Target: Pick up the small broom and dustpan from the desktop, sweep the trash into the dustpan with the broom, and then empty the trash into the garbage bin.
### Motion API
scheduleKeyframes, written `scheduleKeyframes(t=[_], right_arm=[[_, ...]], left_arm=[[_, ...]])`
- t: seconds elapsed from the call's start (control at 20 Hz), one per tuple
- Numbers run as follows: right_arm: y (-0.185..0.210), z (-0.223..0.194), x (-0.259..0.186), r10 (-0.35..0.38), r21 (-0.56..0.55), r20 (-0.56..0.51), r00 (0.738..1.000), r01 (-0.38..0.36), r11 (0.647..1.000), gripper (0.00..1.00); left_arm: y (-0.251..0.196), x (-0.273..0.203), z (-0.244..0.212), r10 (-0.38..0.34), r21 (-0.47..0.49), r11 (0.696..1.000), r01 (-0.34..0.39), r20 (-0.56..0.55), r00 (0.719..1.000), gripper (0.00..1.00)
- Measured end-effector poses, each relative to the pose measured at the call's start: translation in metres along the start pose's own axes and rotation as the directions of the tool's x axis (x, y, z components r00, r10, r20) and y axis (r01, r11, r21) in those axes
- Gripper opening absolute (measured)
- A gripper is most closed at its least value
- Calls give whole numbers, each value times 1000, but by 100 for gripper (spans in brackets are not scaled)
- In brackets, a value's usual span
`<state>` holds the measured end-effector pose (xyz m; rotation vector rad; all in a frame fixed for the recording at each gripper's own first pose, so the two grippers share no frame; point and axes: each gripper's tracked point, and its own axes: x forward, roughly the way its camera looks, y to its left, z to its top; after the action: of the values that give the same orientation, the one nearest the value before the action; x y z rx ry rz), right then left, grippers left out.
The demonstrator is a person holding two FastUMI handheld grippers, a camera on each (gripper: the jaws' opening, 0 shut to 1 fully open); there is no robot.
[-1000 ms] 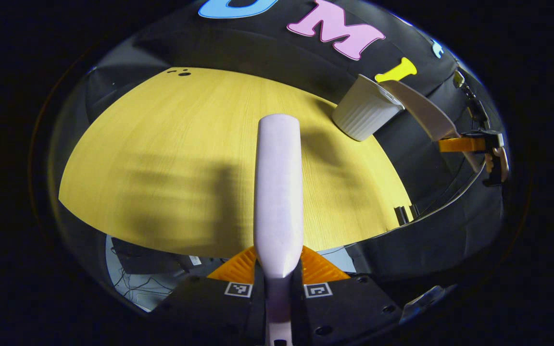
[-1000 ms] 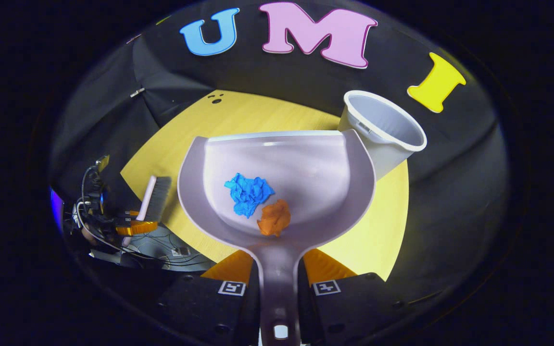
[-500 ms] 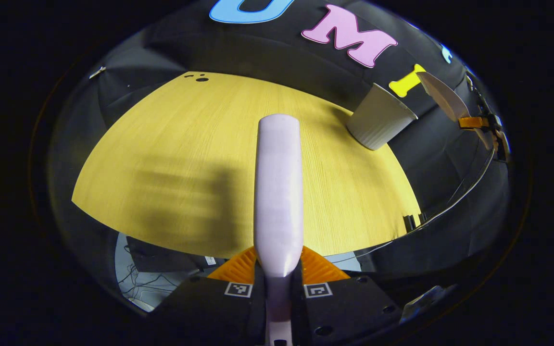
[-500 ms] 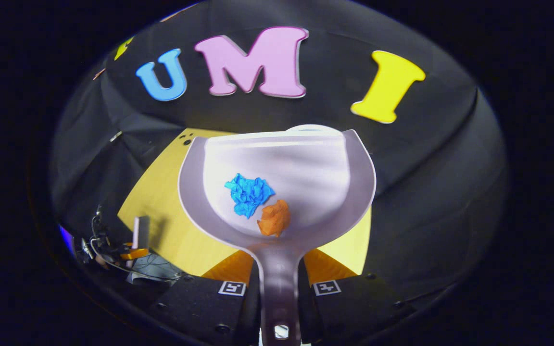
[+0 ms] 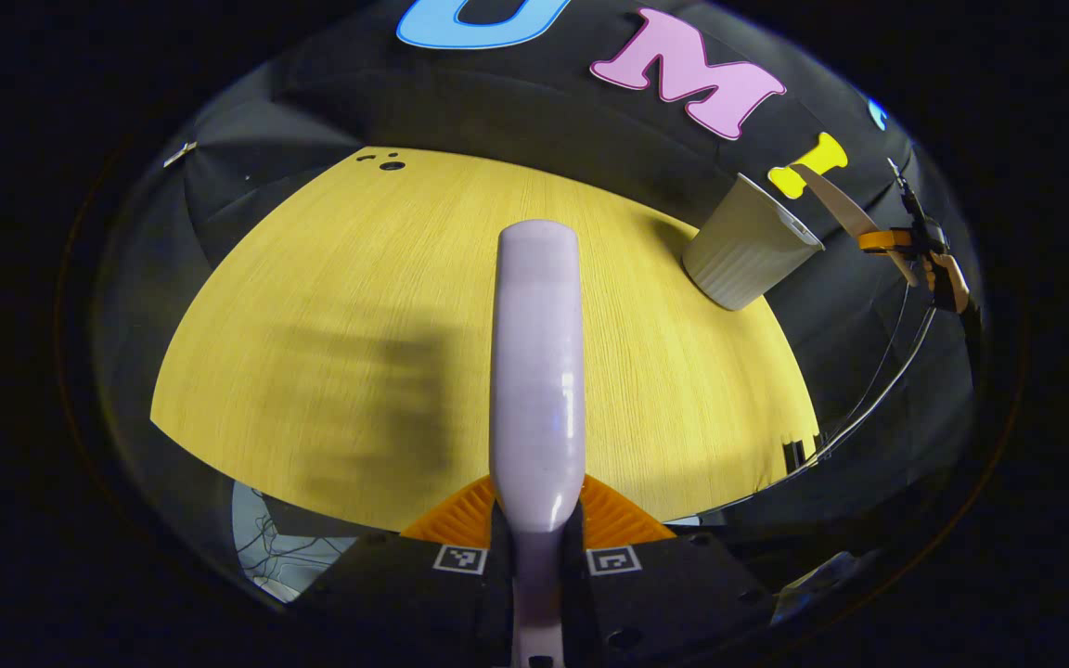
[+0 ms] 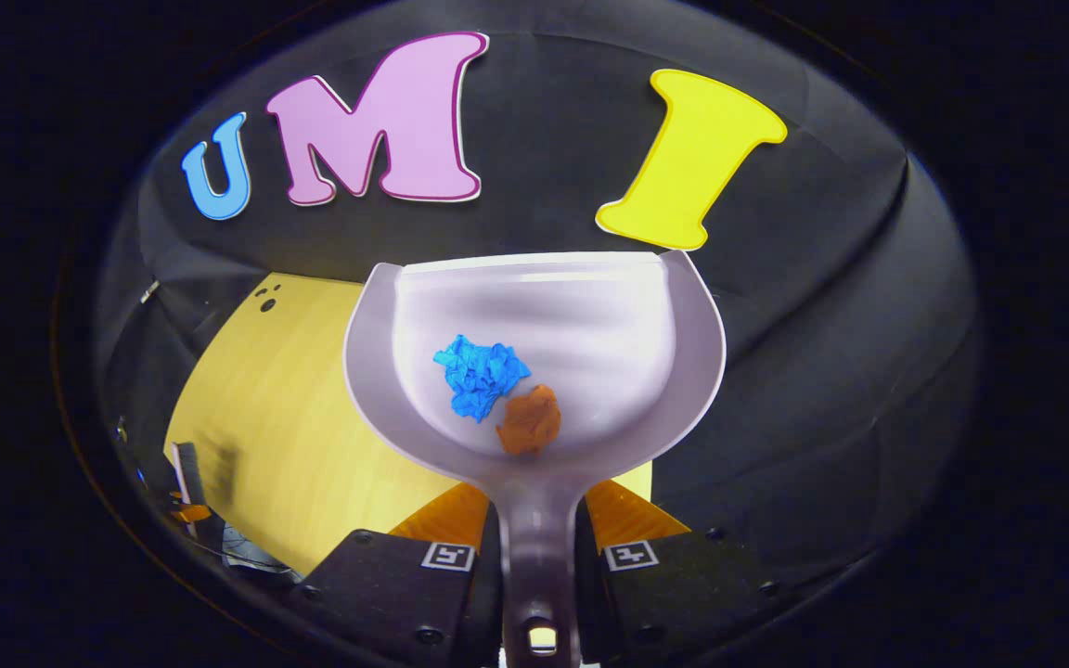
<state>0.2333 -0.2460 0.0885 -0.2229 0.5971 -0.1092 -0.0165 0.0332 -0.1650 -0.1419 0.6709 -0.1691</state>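
My left gripper (image 5: 536, 520) is clamped on the broom (image 5: 536, 362) above the yellow wood-grain desktop (image 5: 330, 306). Right gripper (image 6: 539, 538) is pinching the dustpan (image 6: 534, 325) handle, with blue paper (image 6: 479, 373) and orange paper (image 6: 530, 419) inside. The ribbed bin (image 5: 746, 255) sits at the desktop's far corner, black cloth wall (image 5: 516, 102) behind.

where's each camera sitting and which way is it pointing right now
Left gripper view: rides the left hand-held gripper, looking along the broom across the desktop toward the garbage bin; its own fingers show.
Right gripper view: rides the right hand-held gripper, facing the booth wall over the dustpan holding blue trash and orange trash.
Shared: desktop, dustpan, broom and each other's gripper.
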Motion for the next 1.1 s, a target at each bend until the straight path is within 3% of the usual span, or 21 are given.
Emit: scheduleKeyframes(t=[0.05,0.15,0.25,0.3,0.35,0.45,0.55,0.6,0.65,0.85,1.1], right_arm=[[-4,1,8,-23,-9,-6,1000,23,1000,40],[-15,6,22,-81,-60,11,997,82,995,36],[-25,9,34,-145,-124,27,989,148,981,40],[-25,8,39,-160,-155,27,987,163,974,36],[-25,7,45,-170,-187,22,985,171,967,40],[-27,4,53,-205,-262,27,978,205,943,32],[-27,4,60,-236,-340,40,971,236,910,36],[-25,5,65,-243,-373,45,969,242,896,31],[-26,9,65,-270,-413,65,961,272,869,36],[-29,12,61,-342,-540,111,933,346,768,32],[-28,17,66,-372,-676,170,913,382,630,40]], left_arm=[[1,2,4,6,2,1000,-6,-10,1000,25],[1,6,13,18,22,1000,-18,-24,1000,24],[3,10,27,32,50,998,-30,-27,999,25],[3,13,33,36,54,998,-34,-27,999,25],[1,15,38,35,53,998,-34,-28,999,26],[-3,20,45,31,53,998,-29,-33,999,25],[-5,26,51,29,68,997,-27,-38,999,24],[-7,29,52,27,74,997,-24,-42,999,25],[-9,31,53,23,76,997,-19,-46,999,25],[-11,41,52,13,67,998,-9,-68,998,25],[-11,44,49,3,47,999,1,-82,997,25]])
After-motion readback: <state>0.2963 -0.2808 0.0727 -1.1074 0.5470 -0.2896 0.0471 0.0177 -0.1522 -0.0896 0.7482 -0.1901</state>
